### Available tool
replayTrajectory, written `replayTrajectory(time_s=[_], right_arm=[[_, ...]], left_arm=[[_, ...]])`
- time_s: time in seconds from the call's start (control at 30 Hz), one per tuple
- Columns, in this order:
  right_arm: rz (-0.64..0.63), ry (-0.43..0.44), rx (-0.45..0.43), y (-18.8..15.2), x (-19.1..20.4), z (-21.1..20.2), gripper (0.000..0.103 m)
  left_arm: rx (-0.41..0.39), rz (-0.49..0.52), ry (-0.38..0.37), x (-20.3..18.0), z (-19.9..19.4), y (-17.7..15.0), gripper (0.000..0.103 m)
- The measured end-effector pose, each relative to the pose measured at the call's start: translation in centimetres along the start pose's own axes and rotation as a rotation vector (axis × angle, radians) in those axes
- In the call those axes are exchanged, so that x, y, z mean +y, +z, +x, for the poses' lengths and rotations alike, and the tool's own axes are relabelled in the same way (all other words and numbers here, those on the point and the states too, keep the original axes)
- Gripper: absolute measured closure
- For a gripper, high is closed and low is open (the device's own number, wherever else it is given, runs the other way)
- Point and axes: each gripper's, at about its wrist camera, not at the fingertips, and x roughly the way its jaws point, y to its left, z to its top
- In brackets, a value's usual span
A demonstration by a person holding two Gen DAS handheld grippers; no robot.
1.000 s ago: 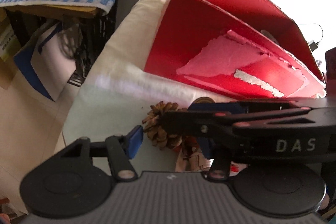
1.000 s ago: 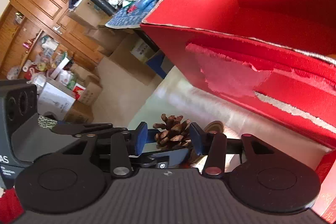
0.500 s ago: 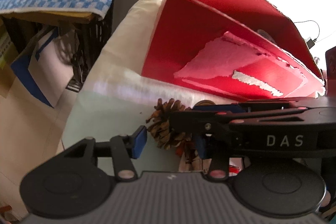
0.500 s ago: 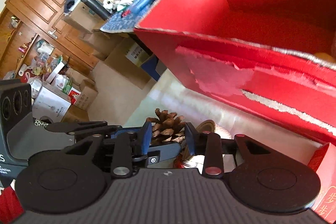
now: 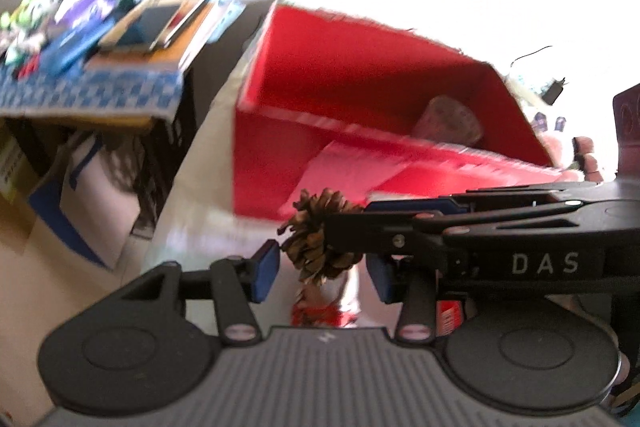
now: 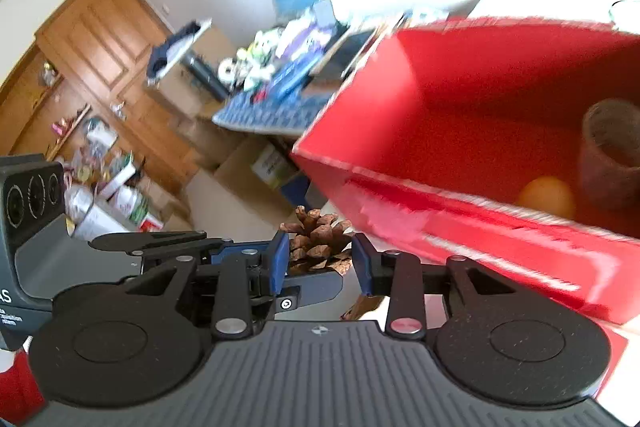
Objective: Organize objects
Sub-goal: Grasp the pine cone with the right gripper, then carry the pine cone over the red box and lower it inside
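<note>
Left wrist view: your left gripper (image 5: 324, 271) has its blue pads either side of the pine cone (image 5: 316, 239), the left pad just beside the scales. Whether they press on it you cannot tell from here, since your right gripper (image 5: 360, 219) reaches in across the frame and covers the cone's right side. Behind stands the open red box (image 5: 280, 147), holding a pale cup (image 5: 448, 119).

Right wrist view: your right gripper (image 6: 318, 263) pinches the pine cone (image 6: 316, 239), both blue pads against its scales, held in front of the red box (image 6: 440, 227). Inside the box lie an orange ball (image 6: 546, 197) and a brown cup (image 6: 610, 155).
</note>
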Motion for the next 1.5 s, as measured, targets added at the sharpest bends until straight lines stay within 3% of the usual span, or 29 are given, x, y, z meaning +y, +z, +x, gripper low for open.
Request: replayTrajectory(time_s=[0.4, 0.7, 1.07, 1.5], right_arm=[[0.047, -0.099, -0.213, 1.2, -1.8, -6.3, 0.065], [0.134, -0.218, -0.286, 0.7, -4.8, -8.0, 0.065], [0.178, -0.368, -0.269, 0.2, -7.9, -7.7, 0.065], [0.224, -0.453, -0.216, 0.9, -9.4, -6.3, 0.065]], left_arm=[[-0.123, 0.140, -0.110, -6.5, -1.8, 3.4, 0.057], [-0.117, 0.205, -0.200, -10.2, 1.1, 5.5, 0.057], [-0.057, 0.265, -0.262, -12.9, 6.7, 6.6, 0.057], [0.043, 0.221, -0.322, -12.9, 11.5, 7.3, 0.057]])
